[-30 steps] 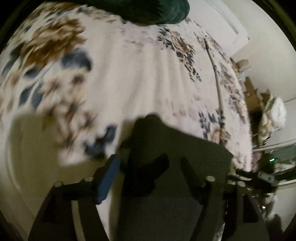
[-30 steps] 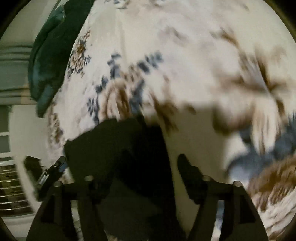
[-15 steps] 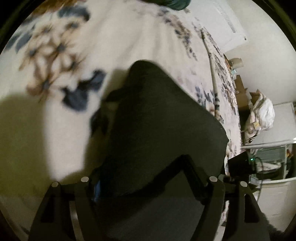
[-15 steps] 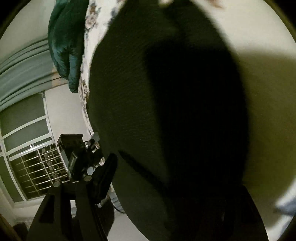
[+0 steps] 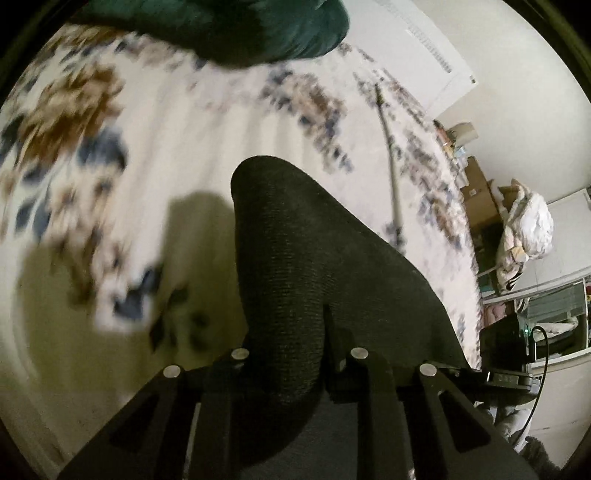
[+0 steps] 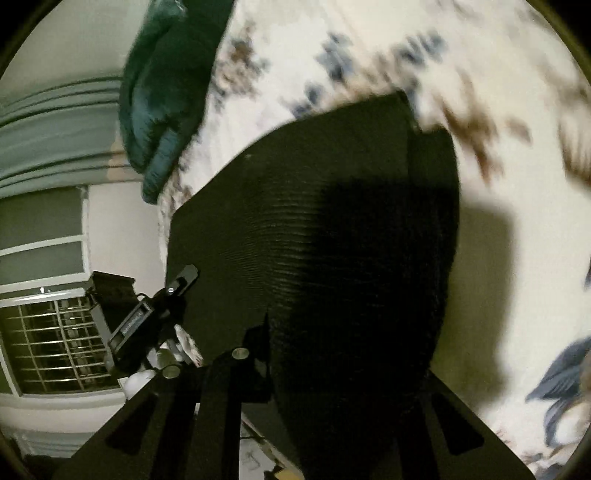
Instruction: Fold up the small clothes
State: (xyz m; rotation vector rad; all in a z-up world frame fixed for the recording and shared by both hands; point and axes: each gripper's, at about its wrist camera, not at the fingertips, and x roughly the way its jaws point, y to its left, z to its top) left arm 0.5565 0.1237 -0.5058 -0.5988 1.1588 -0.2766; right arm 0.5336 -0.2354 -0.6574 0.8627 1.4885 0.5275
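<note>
A small dark ribbed garment (image 5: 314, 266) hangs lifted over a floral bed sheet (image 5: 177, 147). My left gripper (image 5: 295, 354) is shut on its lower edge, and the cloth drapes over the fingers. In the right wrist view the same garment (image 6: 332, 240) fills the middle. My right gripper (image 6: 332, 369) is shut on it, with its right finger hidden under the cloth. The other gripper (image 6: 147, 317) shows at the garment's left edge.
A dark green pillow (image 5: 240, 29) lies at the bed's head and shows in the right wrist view (image 6: 166, 92). A pale pole (image 5: 391, 158) lies on the sheet. Boxes and a white bundle (image 5: 528, 229) stand beside the bed. A barred window (image 6: 48, 343) is on the left.
Both grippers closed on the garment and lifted it off the sheet. The garment now hangs stretched between them, farther from the right camera than half a second ago.
</note>
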